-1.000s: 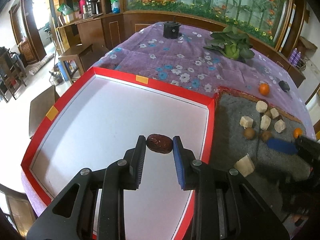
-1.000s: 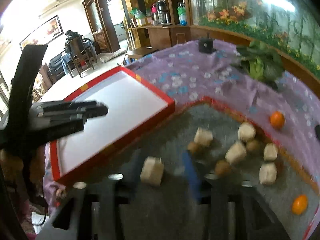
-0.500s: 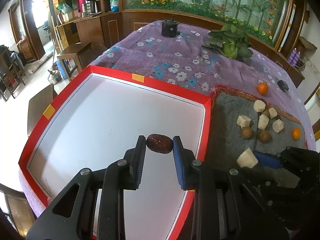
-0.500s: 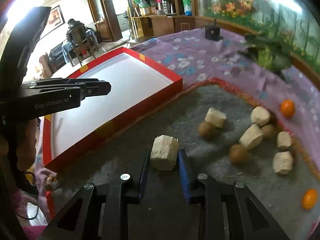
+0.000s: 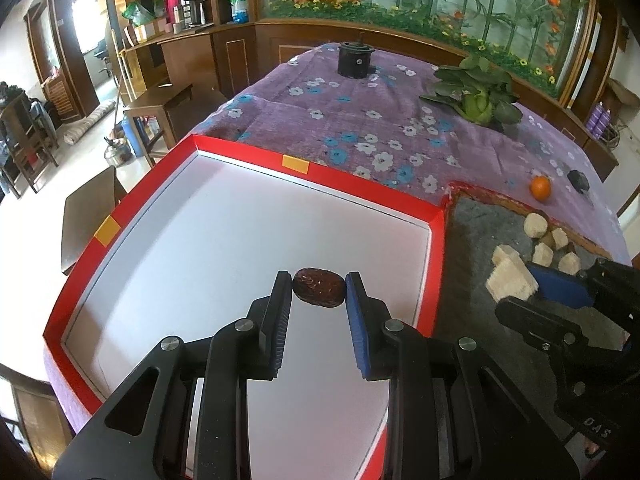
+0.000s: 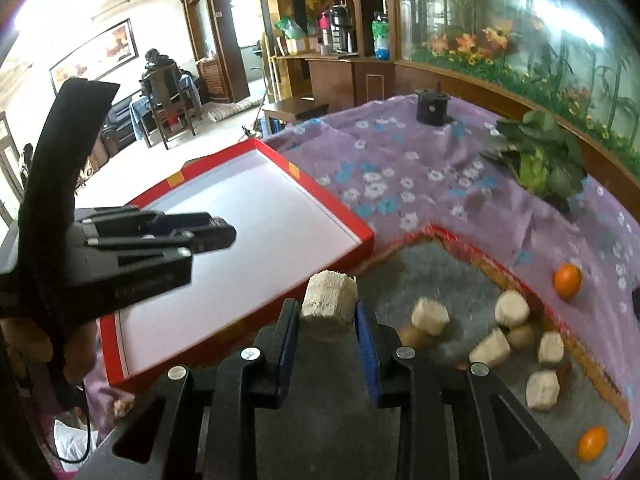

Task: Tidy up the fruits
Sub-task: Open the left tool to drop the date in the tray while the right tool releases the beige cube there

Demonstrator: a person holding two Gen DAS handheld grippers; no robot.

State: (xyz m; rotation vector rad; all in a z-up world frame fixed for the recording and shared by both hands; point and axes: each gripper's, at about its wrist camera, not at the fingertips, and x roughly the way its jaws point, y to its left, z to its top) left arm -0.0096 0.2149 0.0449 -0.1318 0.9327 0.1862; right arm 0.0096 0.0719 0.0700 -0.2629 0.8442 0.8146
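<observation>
Our left gripper (image 5: 319,289) clamps a dried date (image 5: 319,293) over the red tray (image 5: 438,240), our right gripper (image 6: 328,314) grips a pale chunk (image 6: 329,301) above the grey mat (image 6: 460,280).

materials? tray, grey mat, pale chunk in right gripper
Tray: likely cardboard, glossy red rim, matte white floor, crisp folded corners.
Mat: felt-like, fuzzy grey, red-orange edging.
Chunk: fibrous, striated, rough-cut; probably sugarcane, possibly wood.

We can read almost nothing here. Faint embossed lettering stands on the left gripper (image 6: 224,236) body and on the right gripper (image 5: 520,280) body, but neither is legible to us.
</observation>
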